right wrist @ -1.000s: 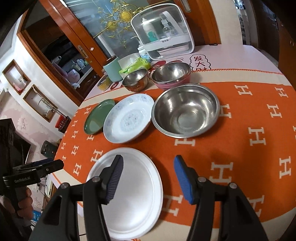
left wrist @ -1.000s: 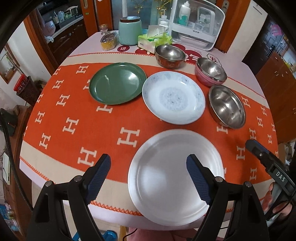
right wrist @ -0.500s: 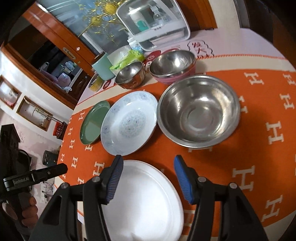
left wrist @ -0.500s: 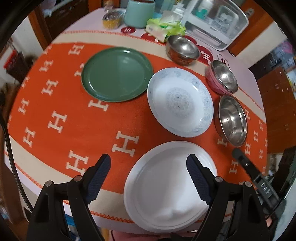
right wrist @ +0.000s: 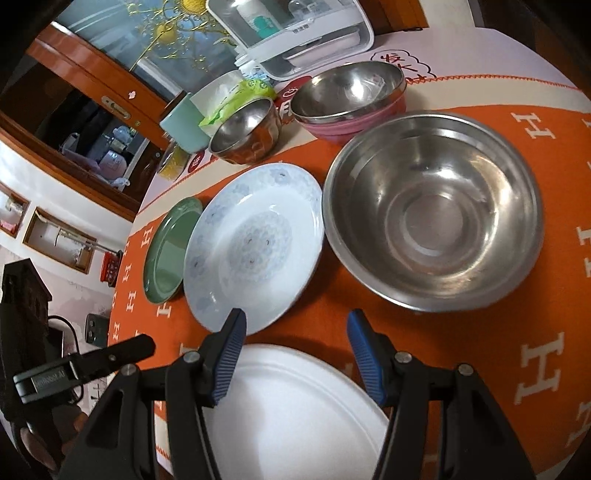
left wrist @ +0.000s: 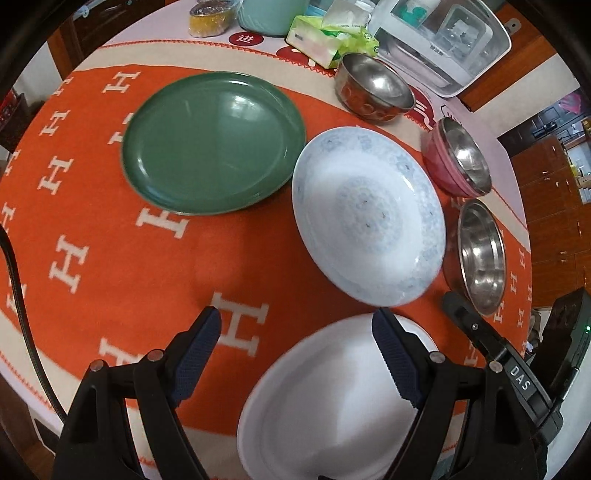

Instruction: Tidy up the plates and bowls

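You are in a home dining room. The round table (left wrist: 92,258) wears an orange cloth with white H letters, set with plates and steel bowls. At its far edge stand a tissue pack (left wrist: 325,38), a mint jar (left wrist: 269,14) and a clear storage box (right wrist: 291,33). Wooden cabinets (right wrist: 88,99) and a glass door with gold ornament (right wrist: 173,40) lie behind.

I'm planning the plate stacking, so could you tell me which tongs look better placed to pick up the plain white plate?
Probably the left tongs: open, with one finger already over the plain white plate. The right tongs are open above its far rim.
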`<act>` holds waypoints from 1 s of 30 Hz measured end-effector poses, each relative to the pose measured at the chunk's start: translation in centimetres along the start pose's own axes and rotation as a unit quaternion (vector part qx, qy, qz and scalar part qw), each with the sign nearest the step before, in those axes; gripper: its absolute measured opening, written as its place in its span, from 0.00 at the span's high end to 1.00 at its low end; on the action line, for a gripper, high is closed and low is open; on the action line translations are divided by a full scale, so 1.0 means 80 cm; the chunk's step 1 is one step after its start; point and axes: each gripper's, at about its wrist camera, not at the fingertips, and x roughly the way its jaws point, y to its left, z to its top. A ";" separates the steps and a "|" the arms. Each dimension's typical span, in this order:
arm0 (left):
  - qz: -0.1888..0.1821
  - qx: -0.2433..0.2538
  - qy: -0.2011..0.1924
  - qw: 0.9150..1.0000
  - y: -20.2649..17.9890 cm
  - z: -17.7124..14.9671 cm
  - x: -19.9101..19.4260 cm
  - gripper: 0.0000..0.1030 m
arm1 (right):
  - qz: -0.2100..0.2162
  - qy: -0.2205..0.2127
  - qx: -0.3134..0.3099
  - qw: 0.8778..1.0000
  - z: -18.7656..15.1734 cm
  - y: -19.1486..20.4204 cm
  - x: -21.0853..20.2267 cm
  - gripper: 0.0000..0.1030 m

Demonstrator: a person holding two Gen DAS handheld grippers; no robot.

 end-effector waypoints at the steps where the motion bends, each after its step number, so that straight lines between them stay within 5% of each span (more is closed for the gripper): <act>1: -0.002 0.000 -0.002 1.000 0.000 0.004 0.007 0.20 | 0.002 0.000 0.002 1.000 0.001 -0.001 0.004 0.44; 16: -0.027 0.020 -0.049 0.998 -0.002 0.034 0.064 0.21 | 0.014 -0.035 -0.028 0.999 0.015 -0.002 0.041 0.44; 26: -0.012 0.035 -0.074 0.997 -0.009 0.043 0.077 0.41 | 0.026 -0.048 -0.033 0.998 0.020 -0.011 0.053 0.45; 30: -0.010 0.035 -0.083 0.996 -0.009 0.045 0.077 0.50 | 0.032 -0.050 -0.031 0.998 0.020 -0.014 0.055 0.58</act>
